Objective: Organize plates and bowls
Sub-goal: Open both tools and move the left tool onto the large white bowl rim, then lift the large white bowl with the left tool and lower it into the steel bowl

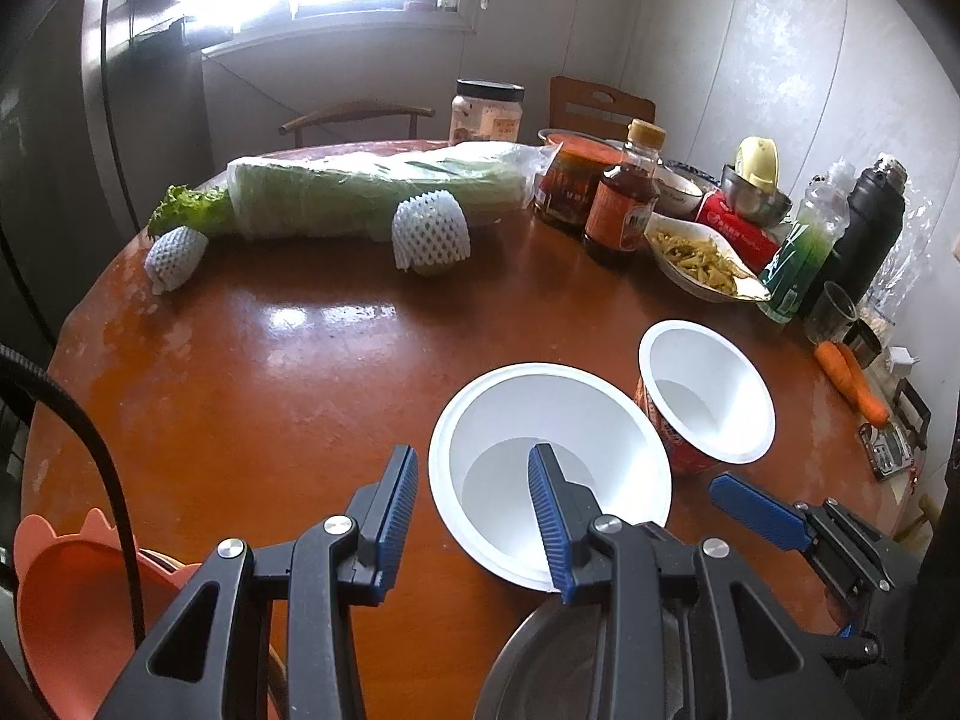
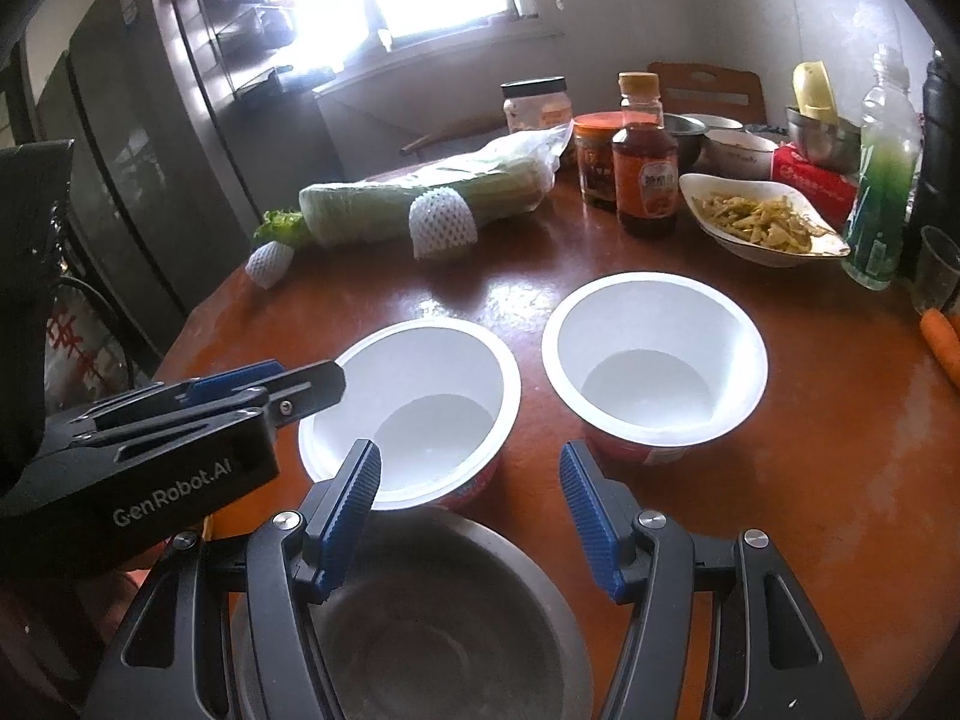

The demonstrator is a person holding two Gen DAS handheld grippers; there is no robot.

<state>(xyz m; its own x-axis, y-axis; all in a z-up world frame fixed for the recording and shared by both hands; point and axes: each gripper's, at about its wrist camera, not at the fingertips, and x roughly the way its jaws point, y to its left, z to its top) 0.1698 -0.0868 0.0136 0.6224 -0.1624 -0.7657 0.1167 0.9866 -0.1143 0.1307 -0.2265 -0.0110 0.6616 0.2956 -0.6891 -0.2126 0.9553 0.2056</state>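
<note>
Two empty white paper bowls with red outsides stand side by side on the brown round table (image 1: 270, 372). One is the nearer left bowl (image 1: 549, 468) (image 2: 414, 402), the other the right bowl (image 1: 708, 396) (image 2: 654, 354). A steel bowl (image 2: 420, 630) (image 1: 552, 672) sits at the front edge. My left gripper (image 1: 474, 462) is open, astride the left bowl's left rim with its right finger over the bowl's inside. My right gripper (image 2: 468, 456) is open above the steel bowl, its tips near the left bowl's near rim. Nothing is held.
An orange eared bowl (image 1: 66, 594) sits at the front left. At the back are a wrapped cabbage (image 1: 372, 186), two foam-netted fruits, a sauce bottle (image 1: 624, 204), jars, a white dish of food (image 2: 762, 222), a steel bowl (image 1: 753, 198), bottles and carrots (image 1: 852, 375).
</note>
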